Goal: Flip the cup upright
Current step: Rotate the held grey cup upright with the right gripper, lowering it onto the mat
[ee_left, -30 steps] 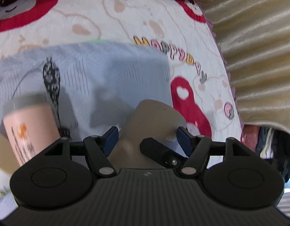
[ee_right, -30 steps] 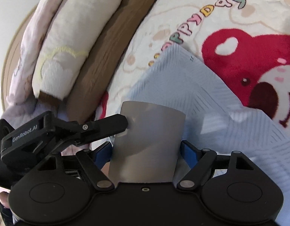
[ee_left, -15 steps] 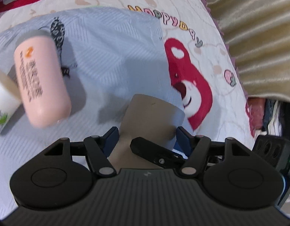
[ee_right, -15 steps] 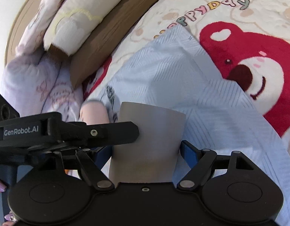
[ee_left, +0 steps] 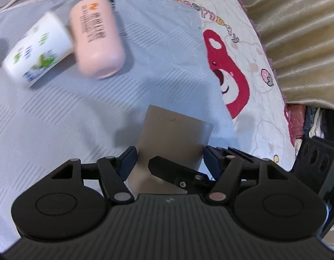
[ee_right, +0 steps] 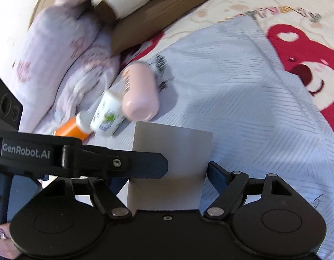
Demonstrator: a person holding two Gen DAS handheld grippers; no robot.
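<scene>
A plain grey cup (ee_left: 175, 134) is held between both grippers above a pale blue cloth (ee_left: 80, 112). My left gripper (ee_left: 169, 158) has its blue pads on the cup's two sides. My right gripper (ee_right: 167, 171) grips the same cup (ee_right: 173, 151) from the opposite side. A finger of the right gripper (ee_left: 177, 172) crosses the cup in the left wrist view, and a finger of the left gripper (ee_right: 114, 164) crosses it in the right wrist view. The cup's open end is hidden.
A pink bottle (ee_left: 95, 36) and a white bottle with green print (ee_left: 36, 52) lie on the cloth; an orange bottle (ee_right: 71, 130) lies beside them. Pillows (ee_right: 65, 39) are at the back left. A curtain (ee_left: 301, 32) hangs past the bed's right edge.
Both grippers have swung together with the cup. The views have tilted down toward the cloth, bringing the pink, white and orange bottles into sight.
</scene>
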